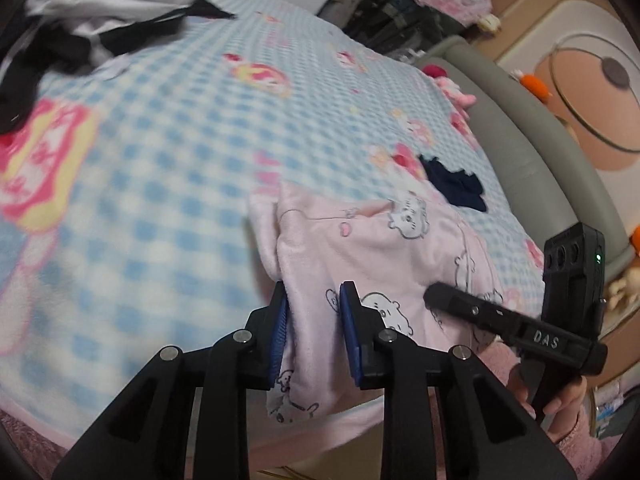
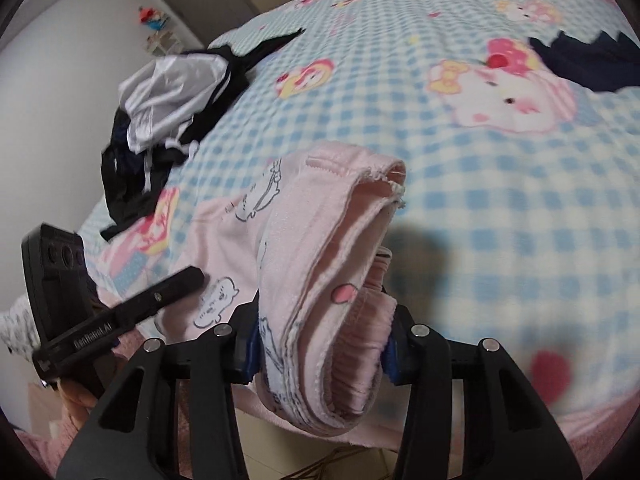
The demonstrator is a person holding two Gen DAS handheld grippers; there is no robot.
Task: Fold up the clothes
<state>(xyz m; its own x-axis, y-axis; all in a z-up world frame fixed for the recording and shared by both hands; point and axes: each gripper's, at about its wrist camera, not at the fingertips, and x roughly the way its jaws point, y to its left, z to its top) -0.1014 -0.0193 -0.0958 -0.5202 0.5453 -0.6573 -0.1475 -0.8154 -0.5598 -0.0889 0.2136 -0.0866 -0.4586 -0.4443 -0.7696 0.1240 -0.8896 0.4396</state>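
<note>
A pink fleece garment (image 1: 372, 248) printed with white cartoon animals lies at the near edge of the bed. My left gripper (image 1: 316, 332) is shut on a fold of its fabric. In the right wrist view the same pink garment (image 2: 320, 264) is bunched in thick layers, and my right gripper (image 2: 320, 356) is shut on that bunch near its ribbed band. Each gripper shows in the other's view: the right one beside the garment (image 1: 520, 328), the left one at lower left (image 2: 120, 316).
The bed carries a blue-checked cartoon blanket (image 1: 168, 160). A black and white clothing pile (image 2: 168, 96) lies at its far side, also in the left wrist view (image 1: 80, 20). A small dark navy garment (image 1: 456, 186) lies near the grey bed frame (image 1: 532, 152).
</note>
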